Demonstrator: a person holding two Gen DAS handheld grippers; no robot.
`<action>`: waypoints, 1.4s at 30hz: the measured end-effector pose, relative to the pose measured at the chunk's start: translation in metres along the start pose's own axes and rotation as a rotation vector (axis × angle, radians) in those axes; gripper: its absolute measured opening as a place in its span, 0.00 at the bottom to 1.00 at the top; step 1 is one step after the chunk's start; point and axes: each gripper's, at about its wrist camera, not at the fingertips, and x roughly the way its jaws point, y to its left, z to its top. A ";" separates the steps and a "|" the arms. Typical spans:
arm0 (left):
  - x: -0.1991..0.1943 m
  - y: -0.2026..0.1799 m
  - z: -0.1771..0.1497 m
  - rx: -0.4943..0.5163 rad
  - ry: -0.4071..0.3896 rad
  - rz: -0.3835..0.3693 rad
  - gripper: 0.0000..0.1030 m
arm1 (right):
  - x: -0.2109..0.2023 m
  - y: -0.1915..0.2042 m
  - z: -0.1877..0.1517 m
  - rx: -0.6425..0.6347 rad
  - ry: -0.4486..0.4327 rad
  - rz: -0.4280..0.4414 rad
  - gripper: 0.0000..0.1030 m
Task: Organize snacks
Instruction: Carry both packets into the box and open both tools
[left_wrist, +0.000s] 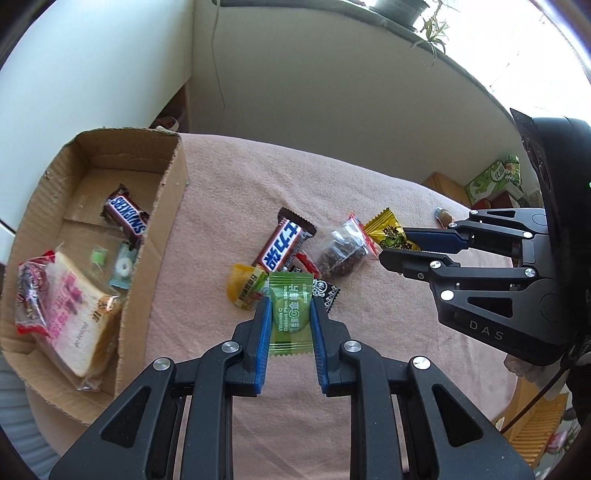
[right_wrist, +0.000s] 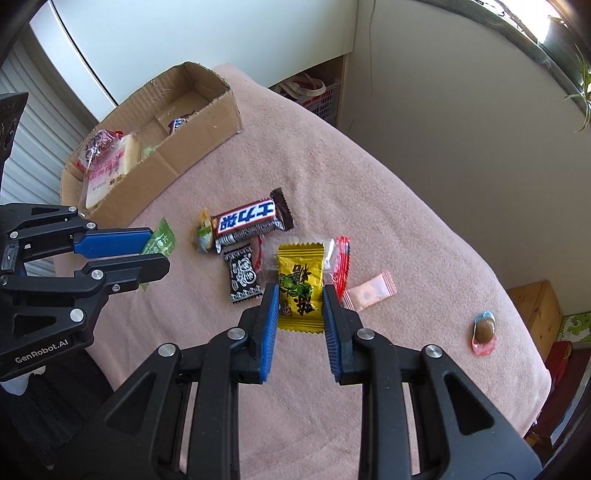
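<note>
My left gripper (left_wrist: 290, 304) is shut on a green plum-slice candy packet (left_wrist: 290, 314), held just above the pink cloth; it also shows in the right wrist view (right_wrist: 160, 240). My right gripper (right_wrist: 300, 295) is shut on a yellow candy packet (right_wrist: 300, 286), which also shows in the left wrist view (left_wrist: 388, 230). A Snickers bar (left_wrist: 284, 242) lies between them with a yellow snack (left_wrist: 245, 286), a black-and-white packet (right_wrist: 242, 277) and a clear bag of brown pieces (left_wrist: 341, 253). The cardboard box (left_wrist: 173, 206) at left holds another Snickers (left_wrist: 127, 216), packaged bread (left_wrist: 79, 310) and small candies.
A pink wrapped candy (right_wrist: 371, 293) and a brown candy in a pink-blue wrapper (right_wrist: 484, 332) lie on the cloth (right_wrist: 369, 184) to the right. Wooden furniture (right_wrist: 535, 314) and green boxes (left_wrist: 495, 179) stand beyond the table's right edge. A white wall is behind.
</note>
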 end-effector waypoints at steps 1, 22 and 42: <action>-0.003 0.006 0.002 -0.005 -0.004 0.003 0.19 | 0.000 0.005 0.006 -0.001 -0.003 0.003 0.23; -0.045 0.124 0.008 -0.151 -0.077 0.074 0.19 | 0.024 0.102 0.116 -0.131 -0.042 0.083 0.23; -0.064 0.162 -0.002 -0.195 -0.099 0.116 0.20 | 0.039 0.145 0.149 -0.181 -0.025 0.119 0.24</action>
